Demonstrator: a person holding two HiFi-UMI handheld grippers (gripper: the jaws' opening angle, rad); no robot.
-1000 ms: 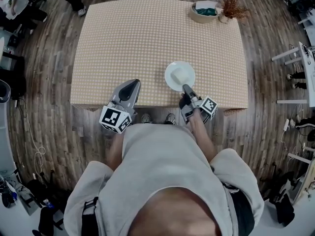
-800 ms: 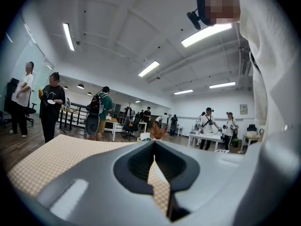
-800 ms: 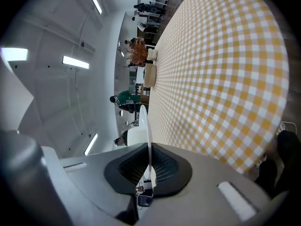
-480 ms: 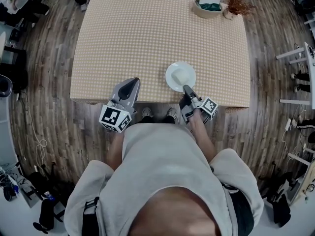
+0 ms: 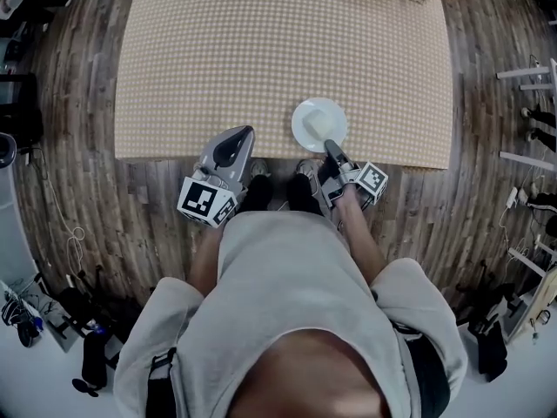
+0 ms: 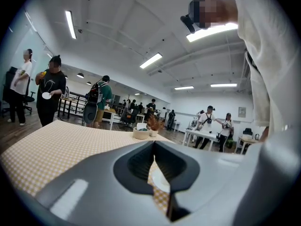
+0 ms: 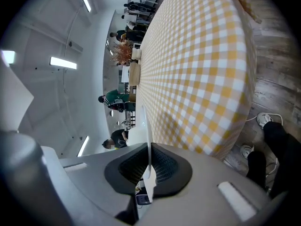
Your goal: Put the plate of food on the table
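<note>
One plate [image 5: 305,116] w/ food [image 5: 325,130] — right hand-held gripper [image 5: 331,147] clamps its rim; left hand-held gripper [image 5: 247,132] closed, empty.

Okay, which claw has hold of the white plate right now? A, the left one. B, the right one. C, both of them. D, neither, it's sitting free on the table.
B: the right claw is pinched on the near rim of the plate, while the left claw is shut on nothing off to the side.

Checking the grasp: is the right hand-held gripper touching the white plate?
Touching. The right gripper view shows the plate rim pinched between the jaws of the right hand-held gripper.
</note>
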